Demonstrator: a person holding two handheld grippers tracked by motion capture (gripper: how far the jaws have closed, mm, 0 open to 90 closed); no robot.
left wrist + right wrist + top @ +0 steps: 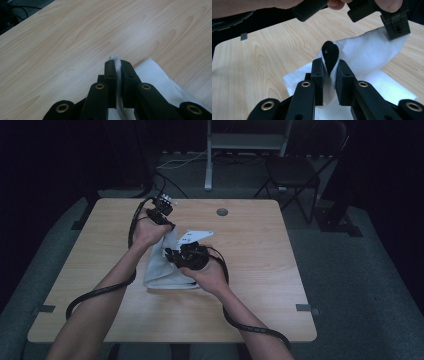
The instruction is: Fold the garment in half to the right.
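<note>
While pinching one white cloth [161, 272] at two places, plenty to watch for.

Nearest, at the right tongs [330, 64]: closed hard on a raised fold, with a small dark piece poking up between the jaws, too unclear to name. Possibly biting on very little fabric there. One sharp tug and gone, back down in a heap.

Just beyond, the bulk of the cloth, lying rumpled near the middle of the bench [250, 280] and partly lifted toward both hands. Risk here of dragging rather than lifting: pulling level would smear the lower layers across the wood and undo any neat edge.

Farther on, at the left tongs [117, 65]: clamped nearly shut on a thin corner, with just a sliver of white squeezed between the jaws and peeking past the tips. A shallow hold by the look of it, so likely to lose that corner if stretched against the other grip. Also worth minding: pulling apart unevenly and twisting the sheet into a rope instead of spreading it flat.

Beyond that, bare wood up to the cable hole [222, 212]. Room enough to lay it out, but easy to overshoot toward the far edge and leave a corner hanging.
</note>
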